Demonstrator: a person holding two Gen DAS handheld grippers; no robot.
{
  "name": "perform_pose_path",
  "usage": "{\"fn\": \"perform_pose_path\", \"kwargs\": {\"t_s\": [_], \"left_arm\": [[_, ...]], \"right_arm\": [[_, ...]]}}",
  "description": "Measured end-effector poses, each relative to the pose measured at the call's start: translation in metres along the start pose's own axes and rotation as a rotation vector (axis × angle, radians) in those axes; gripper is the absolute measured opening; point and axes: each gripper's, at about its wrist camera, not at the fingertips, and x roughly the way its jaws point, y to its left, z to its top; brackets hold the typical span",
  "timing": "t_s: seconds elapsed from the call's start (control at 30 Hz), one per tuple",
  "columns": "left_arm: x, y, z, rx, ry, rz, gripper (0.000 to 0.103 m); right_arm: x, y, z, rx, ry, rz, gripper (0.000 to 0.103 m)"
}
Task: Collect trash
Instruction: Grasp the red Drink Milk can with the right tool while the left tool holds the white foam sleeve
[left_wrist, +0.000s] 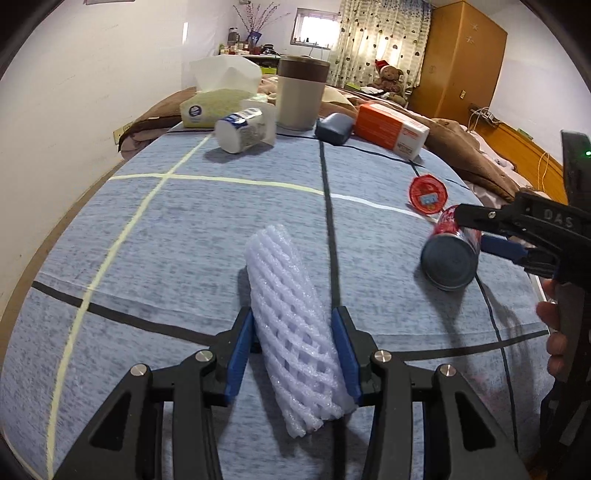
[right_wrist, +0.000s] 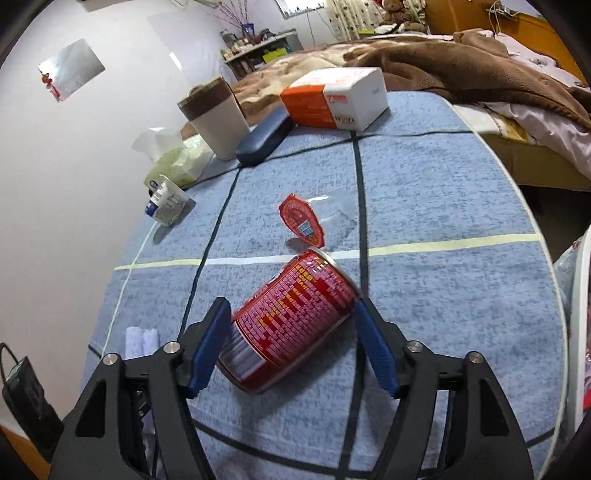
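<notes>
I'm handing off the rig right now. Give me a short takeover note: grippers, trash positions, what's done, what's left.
Left gripper: shut on the foam net.
Right gripper: open around the red can, which lies on its side; the right pad looks clear of it.
Red lid lies just beyond the can; small white bottle lies near the tissues.
Done: net gripped.
Left: close on the can, bin both, then lid and probably the bottle. No bin clearly in view.
</notes>
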Motion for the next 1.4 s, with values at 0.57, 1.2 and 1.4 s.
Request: {"fn": "perform_pose_path", "kwargs": {"t_s": [0.57, 1.2, 1.4], "left_arm": [[-0.004, 0.023, 0.002, -0.033, -0.010, 0.012, 0.046], [-0.006, 0.013, 0.001, -0.050, 0.000, -0.001, 0.035], [-0.014, 0.002, 0.002, -0.028, -0.029, -0.012, 0.033]], "right_arm": [[0.024, 0.046, -0.028, -0.243, 0.079, -0.120, 0.072], [0.005, 0.039, -0.045, -0.288, 0.017, -0.160, 0.054], [-0.006, 0.035, -0.047, -0.283, -0.015, -0.133, 0.054]]}}
